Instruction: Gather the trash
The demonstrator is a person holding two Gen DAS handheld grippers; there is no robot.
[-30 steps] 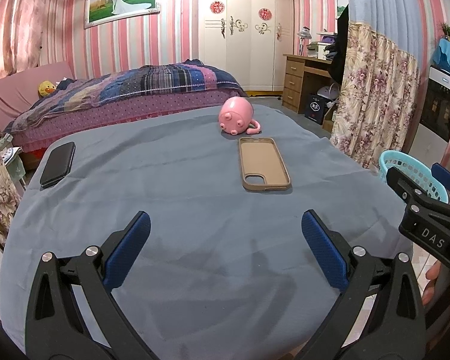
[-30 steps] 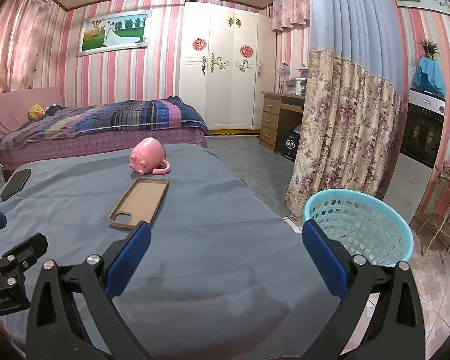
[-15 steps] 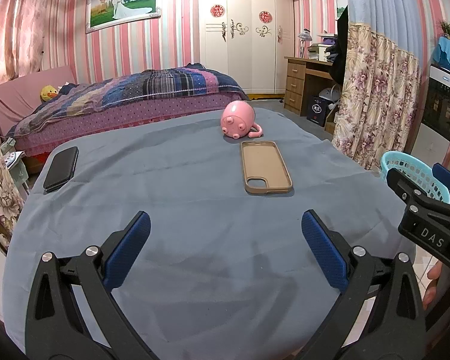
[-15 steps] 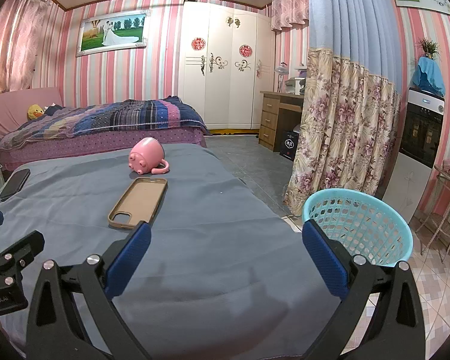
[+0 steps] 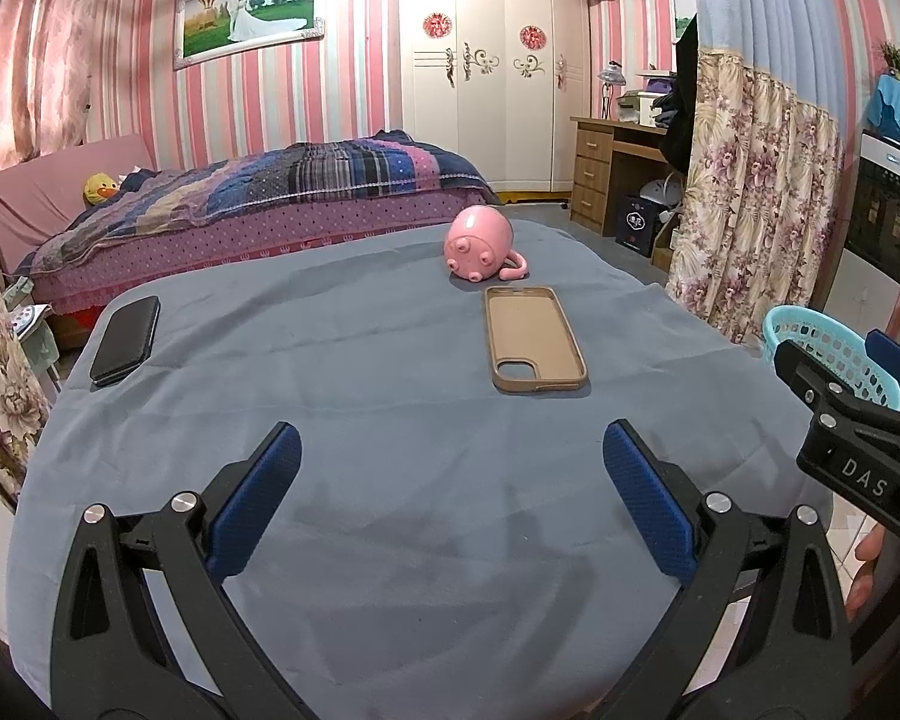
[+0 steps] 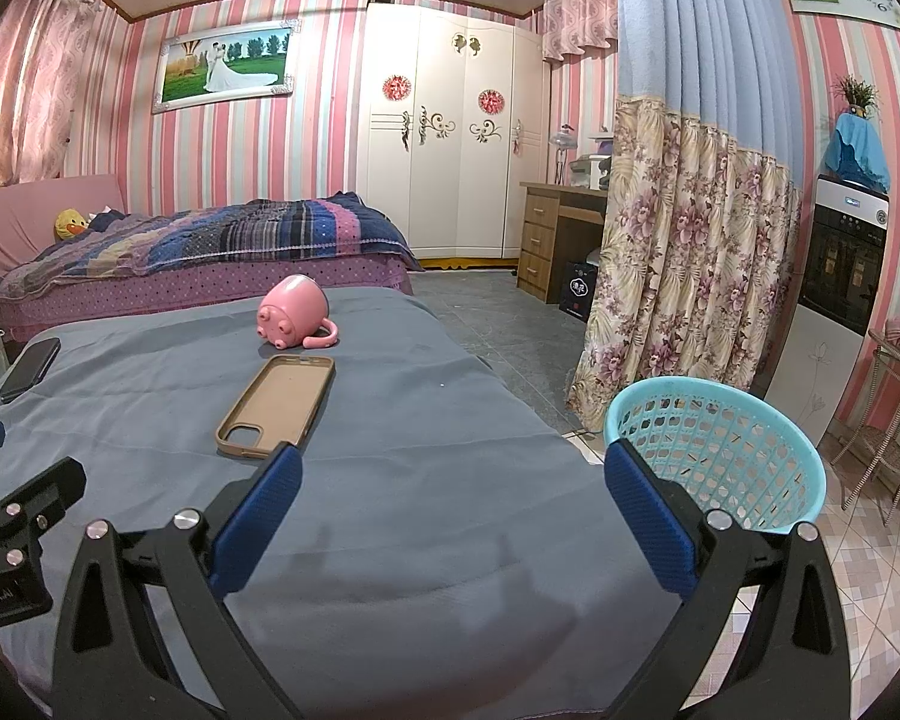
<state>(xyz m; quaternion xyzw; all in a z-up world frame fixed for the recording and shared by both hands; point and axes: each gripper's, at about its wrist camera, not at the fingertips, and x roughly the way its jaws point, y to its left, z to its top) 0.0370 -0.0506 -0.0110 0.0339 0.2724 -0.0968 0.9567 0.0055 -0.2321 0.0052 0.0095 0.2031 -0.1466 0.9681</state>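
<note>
A turquoise mesh basket [image 6: 717, 450] stands on the floor just right of the table; its rim also shows in the left wrist view [image 5: 822, 342]. I see no loose trash on the blue-grey tablecloth [image 5: 390, 420]. My left gripper [image 5: 450, 498] is open and empty above the table's near part. My right gripper [image 6: 450, 510] is open and empty above the table's near right edge, its right finger in front of the basket. The right gripper's body shows at the right of the left wrist view [image 5: 852, 426].
A tan phone case [image 5: 534, 339] lies face up mid-table, with a pink pig mug [image 5: 480, 243] on its side behind it. A black phone [image 5: 126, 339] lies at the far left edge. A floral curtain [image 6: 678, 276] hangs right of the table, a bed [image 6: 210, 264] behind.
Both views have shifted slightly; the objects sit a little farther right and lower in the left wrist view. Nothing on the table moved. Both grippers stay open.
</note>
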